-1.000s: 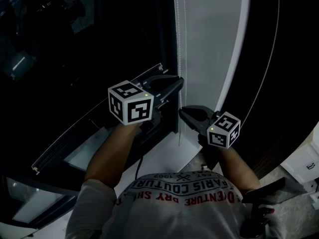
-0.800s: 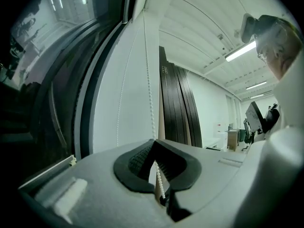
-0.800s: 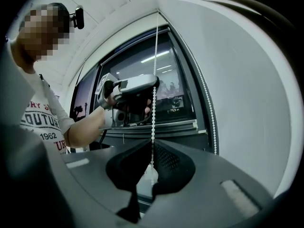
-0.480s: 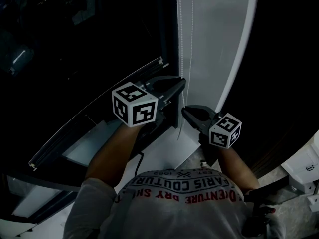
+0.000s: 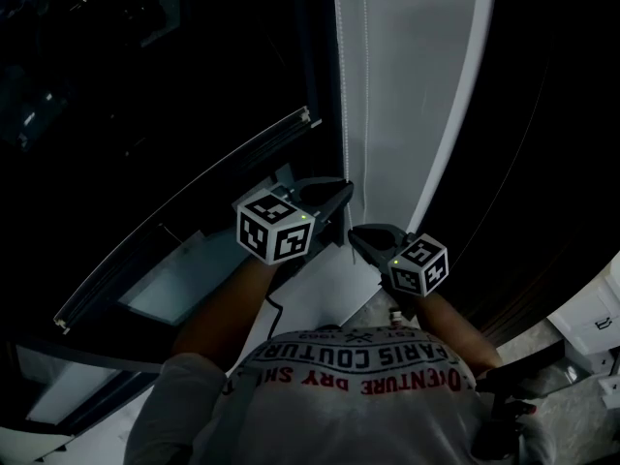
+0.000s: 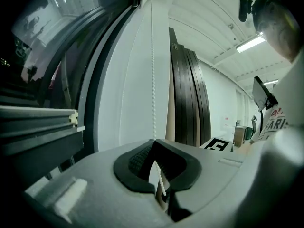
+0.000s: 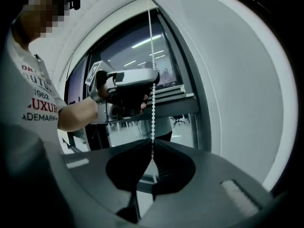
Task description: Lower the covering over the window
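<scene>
One roller blind's bottom rail (image 5: 184, 216) crosses the dark window, left of one white bead chain (image 6: 153, 80). Two grippers pinch that chain, jaws pressed together: left gripper (image 6: 153, 141) and right gripper (image 7: 152, 142).

Head view is very dim, the window glass (image 5: 145, 95) nearly black. Both gripper views are brighter, lit by ceiling strip lights (image 6: 249, 42), with strong fisheye bending and dark vignetted corners.
</scene>
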